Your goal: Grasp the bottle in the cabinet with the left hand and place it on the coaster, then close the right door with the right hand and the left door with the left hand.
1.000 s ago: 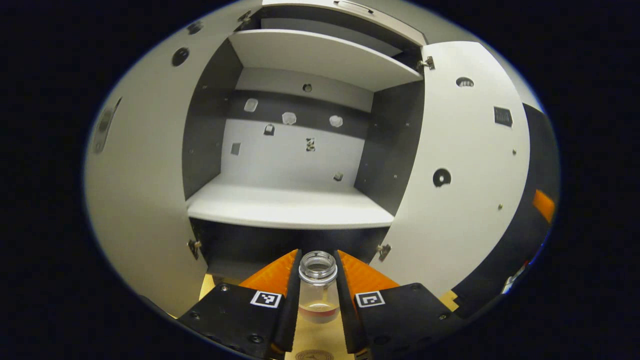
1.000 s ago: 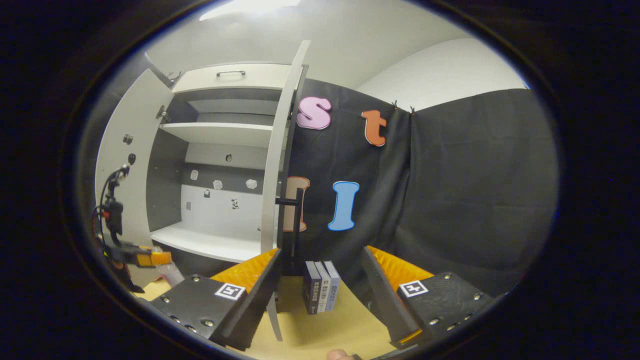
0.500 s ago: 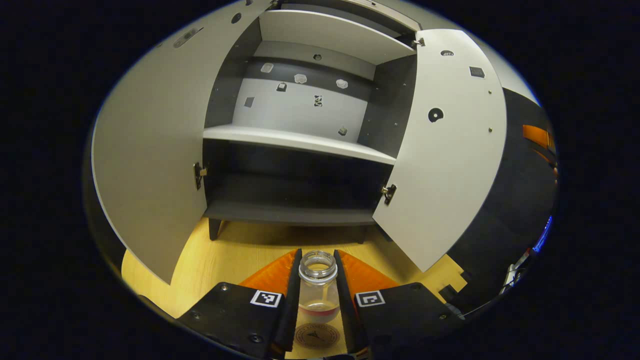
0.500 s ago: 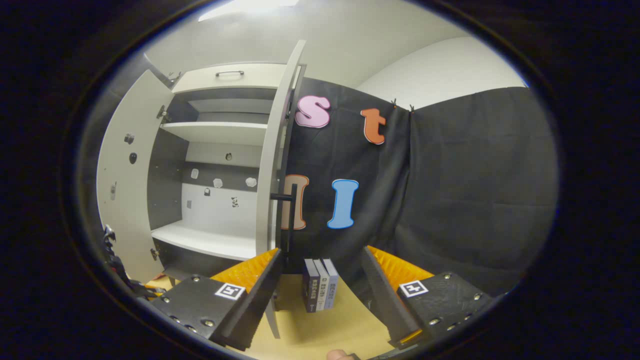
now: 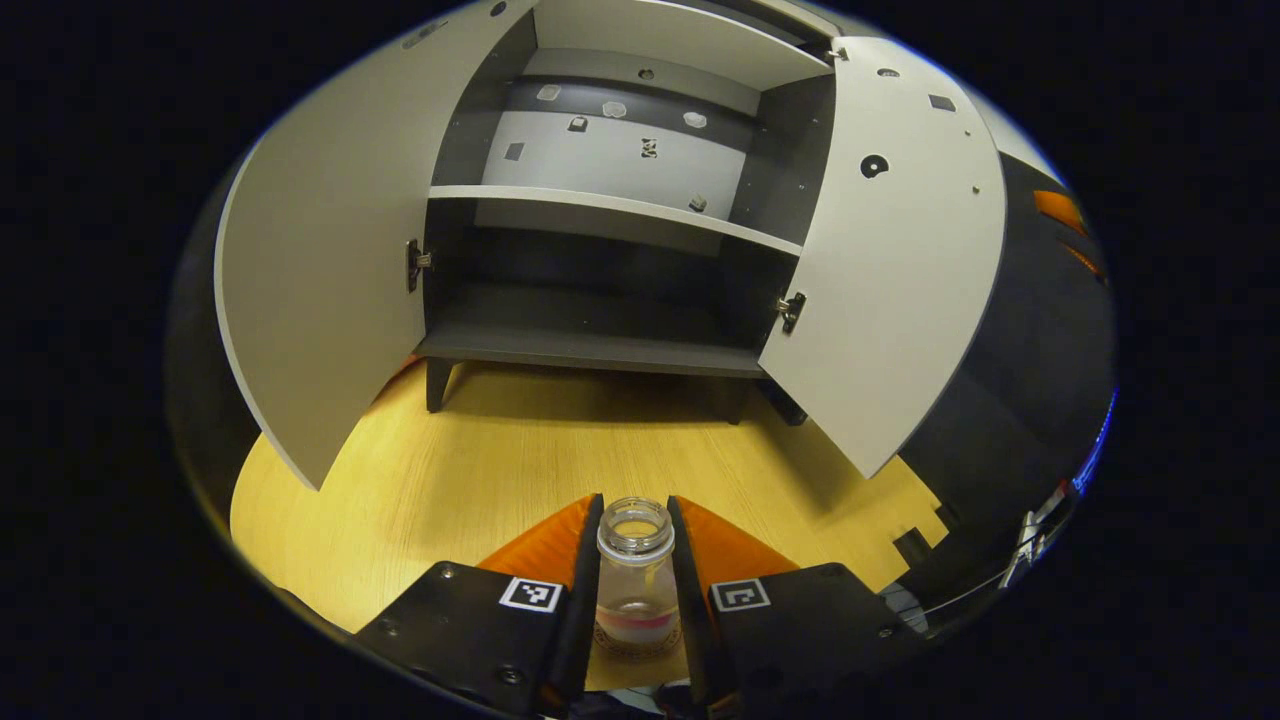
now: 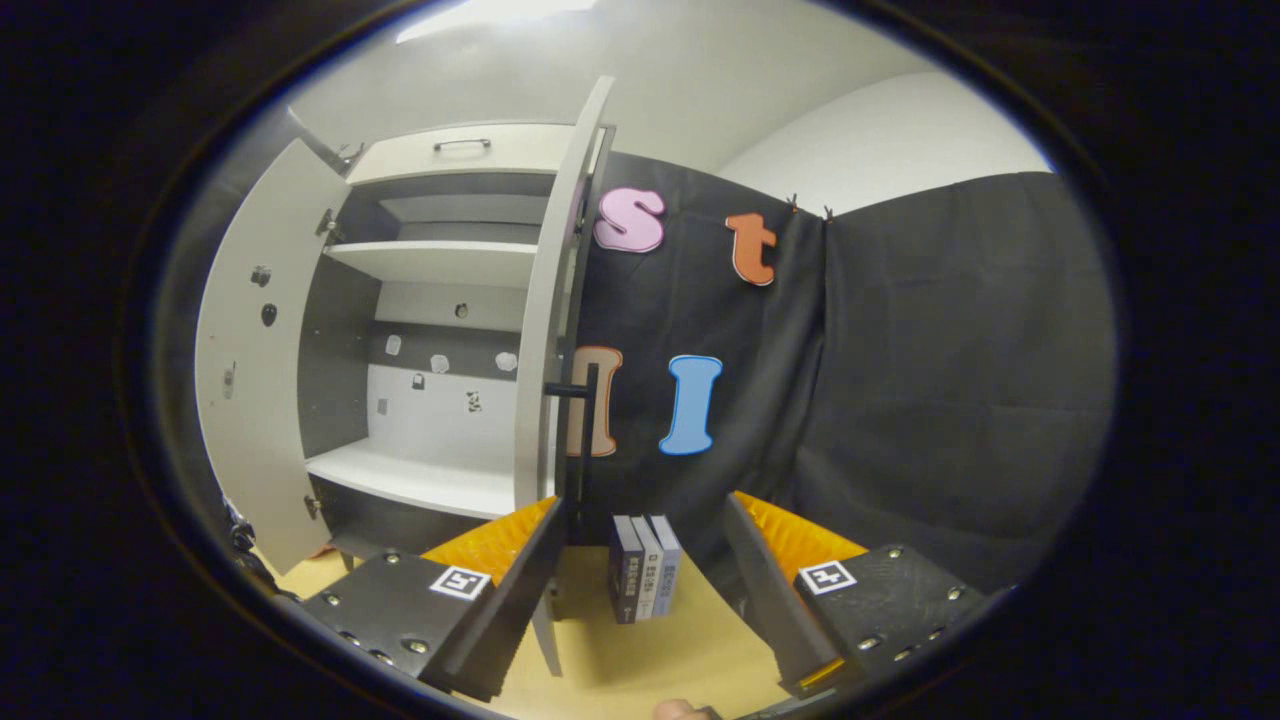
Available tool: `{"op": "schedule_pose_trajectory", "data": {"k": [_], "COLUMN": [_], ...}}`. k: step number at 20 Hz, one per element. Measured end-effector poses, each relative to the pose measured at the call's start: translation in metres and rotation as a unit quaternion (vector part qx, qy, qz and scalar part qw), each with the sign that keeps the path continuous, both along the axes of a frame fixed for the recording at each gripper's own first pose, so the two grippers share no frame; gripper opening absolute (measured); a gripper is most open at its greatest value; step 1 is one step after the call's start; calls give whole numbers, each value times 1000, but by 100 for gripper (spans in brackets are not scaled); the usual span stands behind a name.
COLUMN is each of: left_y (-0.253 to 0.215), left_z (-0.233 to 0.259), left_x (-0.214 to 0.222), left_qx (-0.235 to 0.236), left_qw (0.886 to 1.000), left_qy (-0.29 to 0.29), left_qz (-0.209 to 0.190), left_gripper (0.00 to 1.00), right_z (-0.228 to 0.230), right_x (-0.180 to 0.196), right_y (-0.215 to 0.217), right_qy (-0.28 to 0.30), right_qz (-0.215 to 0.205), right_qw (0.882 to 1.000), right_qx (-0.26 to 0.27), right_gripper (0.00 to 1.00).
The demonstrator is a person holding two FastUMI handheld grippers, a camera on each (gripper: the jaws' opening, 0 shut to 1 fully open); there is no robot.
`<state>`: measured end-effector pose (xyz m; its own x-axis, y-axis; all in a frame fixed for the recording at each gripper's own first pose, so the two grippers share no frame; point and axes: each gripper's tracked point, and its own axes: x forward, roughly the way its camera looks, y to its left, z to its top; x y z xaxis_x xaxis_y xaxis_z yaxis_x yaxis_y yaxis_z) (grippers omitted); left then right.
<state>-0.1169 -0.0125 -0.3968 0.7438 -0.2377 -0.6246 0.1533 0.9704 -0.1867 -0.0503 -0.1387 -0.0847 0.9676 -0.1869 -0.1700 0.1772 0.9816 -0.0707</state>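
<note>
On my feed the biggest thing is the cabinet, sitting on the wooden tabletop with both doors swung wide. In the left gripper view the left door and the right door flare out to either side, and I can see a pale shelf across the middle with the dark lower compartment under it. In the right gripper view I'm seeing the right door nearly edge-on, with its dark handle sticking out on the outer face.

Next down in size: a little row of books standing upright on the table, just past my right gripper, whose fingers are spread apart with nothing between them.

Smallest: the bottle, clear glass, no cap, upright. My left gripper is clamped on it, a finger pressed to each side. Its base looks like it's on the round coaster, though only the coaster's edge peeks out under it, so I can't tell whether it's actually touching down.
</note>
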Motion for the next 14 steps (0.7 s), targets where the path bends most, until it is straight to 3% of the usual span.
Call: {"op": "schedule_pose_trajectory", "data": {"k": [6, 8, 9, 11, 14], "left_y": [-11, -13, -14, -17, -20], "left_z": [-8, -9, -6, -4, 2], "left_x": [-4, -11, -14, -20, -23], "left_qx": [30, 29, 27, 23, 21], "left_qw": [999, 999, 999, 1000, 1000], "left_qy": [-2, 6, 8, 7, 8], "left_qz": [-16, -17, -16, -15, -17], "left_gripper": [45, 54, 64, 71, 72], "right_z": [-1, -3, -4, -6, -9], "right_x": [5, 7, 7, 9, 11], "right_y": [-2, -3, -2, -1, 2], "right_qy": [1, 3, 4, 6, 9], "right_qz": [-1, 0, 1, 3, 7], "right_qw": [1000, 1000, 1000, 1000, 1000], "right_qx": [-5, -4, -3, -5, -6], "right_gripper": [94, 94, 94, 96, 94]}}
